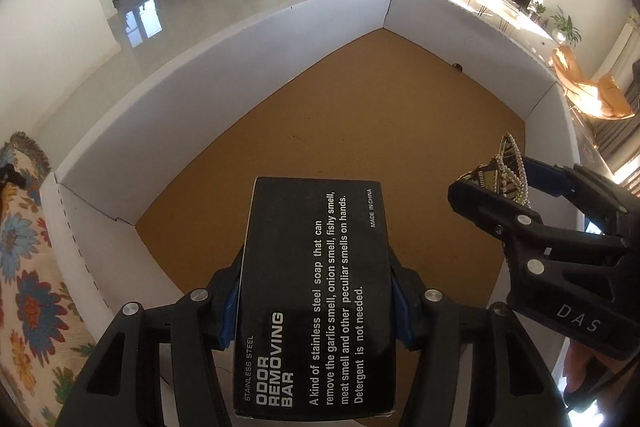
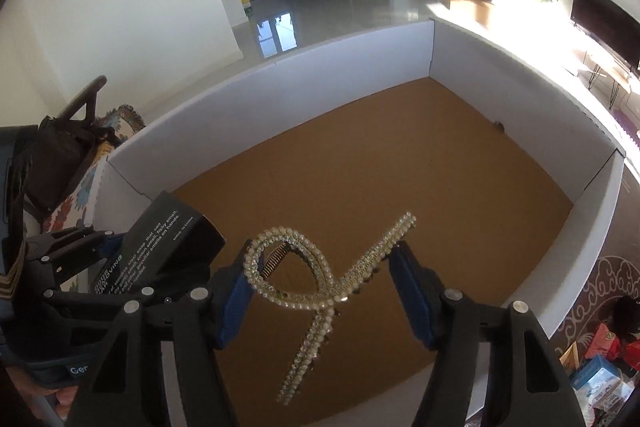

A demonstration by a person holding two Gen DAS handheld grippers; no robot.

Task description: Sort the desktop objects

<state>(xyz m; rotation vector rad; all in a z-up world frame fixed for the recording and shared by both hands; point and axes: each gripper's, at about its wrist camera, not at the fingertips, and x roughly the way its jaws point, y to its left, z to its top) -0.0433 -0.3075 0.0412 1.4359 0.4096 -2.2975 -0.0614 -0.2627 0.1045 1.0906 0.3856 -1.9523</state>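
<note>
My left gripper (image 1: 316,291) is shut on a black box (image 1: 316,291) printed "odor removing bar", its blue pads pressed against the box's long sides. It hangs over the near left part of a big white-walled box (image 1: 224,67) with a brown floor. My right gripper (image 2: 324,287) is shut on a pearl-studded gold hair claw (image 2: 320,283), held above the same brown floor (image 2: 420,187). Each gripper shows in the other's view: the right one (image 1: 512,183) with the claw (image 1: 508,167) at right, the left one (image 2: 132,259) with the black box (image 2: 168,239) at left.
The white box's walls (image 2: 280,99) ring the brown floor on all sides. A small dark speck (image 2: 498,125) lies by the far right wall. A flowered cloth (image 1: 24,267) lies outside at left. Packets and small cartons (image 2: 600,367) sit outside at lower right.
</note>
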